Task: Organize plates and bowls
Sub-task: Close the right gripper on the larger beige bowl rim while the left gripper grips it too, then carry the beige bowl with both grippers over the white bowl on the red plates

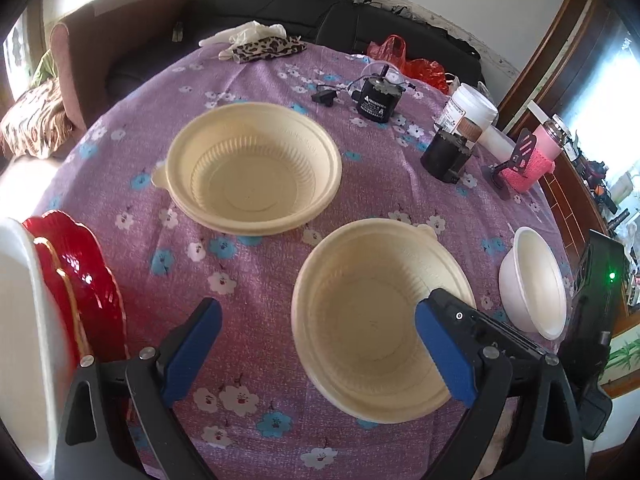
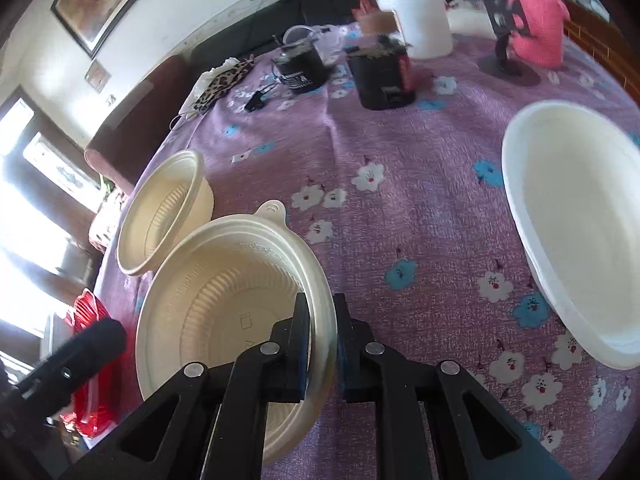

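Two cream plastic bowls sit on the purple floral tablecloth: a far bowl and a near bowl. My left gripper is open above the cloth, its right finger over the near bowl's rim. In the right wrist view my right gripper is shut on the rim of the near cream bowl; the far bowl lies behind it. A white foam bowl sits at the right and also shows in the right wrist view. A red plate stands at the left edge.
At the table's far side stand black motors, a white jar, a pink cup and a leopard-print cloth. A white object leans beside the red plate. A dark sofa lies beyond.
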{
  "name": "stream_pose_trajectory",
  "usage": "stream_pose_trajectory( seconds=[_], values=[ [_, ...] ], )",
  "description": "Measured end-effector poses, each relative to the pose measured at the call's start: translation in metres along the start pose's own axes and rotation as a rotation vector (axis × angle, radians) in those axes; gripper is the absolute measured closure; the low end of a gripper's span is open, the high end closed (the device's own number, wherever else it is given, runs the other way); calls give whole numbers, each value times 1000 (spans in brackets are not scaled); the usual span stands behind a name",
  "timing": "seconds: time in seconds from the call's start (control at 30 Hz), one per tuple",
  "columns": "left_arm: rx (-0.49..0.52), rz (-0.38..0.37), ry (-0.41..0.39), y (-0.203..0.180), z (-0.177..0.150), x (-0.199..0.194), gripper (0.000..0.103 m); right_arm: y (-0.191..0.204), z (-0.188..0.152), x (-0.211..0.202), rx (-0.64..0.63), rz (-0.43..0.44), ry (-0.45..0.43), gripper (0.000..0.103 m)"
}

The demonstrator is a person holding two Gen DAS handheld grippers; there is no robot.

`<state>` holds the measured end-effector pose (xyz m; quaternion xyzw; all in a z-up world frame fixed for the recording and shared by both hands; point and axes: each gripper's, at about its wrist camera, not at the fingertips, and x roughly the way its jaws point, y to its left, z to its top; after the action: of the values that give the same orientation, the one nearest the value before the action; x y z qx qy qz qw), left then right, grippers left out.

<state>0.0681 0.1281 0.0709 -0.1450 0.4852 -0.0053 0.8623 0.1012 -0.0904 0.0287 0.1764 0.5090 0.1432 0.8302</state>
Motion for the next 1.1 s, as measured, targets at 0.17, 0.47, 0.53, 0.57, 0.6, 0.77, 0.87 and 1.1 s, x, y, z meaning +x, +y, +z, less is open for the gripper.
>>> stream_pose_trajectory(
  seconds=[0.17, 0.47, 0.53, 0.57, 0.6, 0.77, 0.87, 1.1],
  values=[
    [-52, -60, 44, 3, -2, 19, 25, 2, -1, -1, -10, -6, -1, 90],
    [-48, -72, 82, -1, -9, 37, 58, 4, -2, 1, -15, -30, -1, 87],
    [-51, -70, 74, -1, -9, 35, 59, 8, -3, -1, -32, -47, -18, 87],
    [-58, -75, 66, 1, -10, 33, 59, 10, -3, -5, -39, -44, -37, 88],
    [-66, -79, 57, 2, -11, 30, 59, 11, -3, -8, -43, -40, -52, 89],
    [-83, -100, -18, 4, -19, 3, 59, 20, -5, -32, -70, 17, -179, 89],
    [-110, -120, -61, 8, -24, -14, 59, 26, -8, -46, -79, 81, -238, 89],
    [-180, -167, -192, 32, -38, -72, 59, 73, -30, -88, -177, 150, -339, 88]
  ],
)
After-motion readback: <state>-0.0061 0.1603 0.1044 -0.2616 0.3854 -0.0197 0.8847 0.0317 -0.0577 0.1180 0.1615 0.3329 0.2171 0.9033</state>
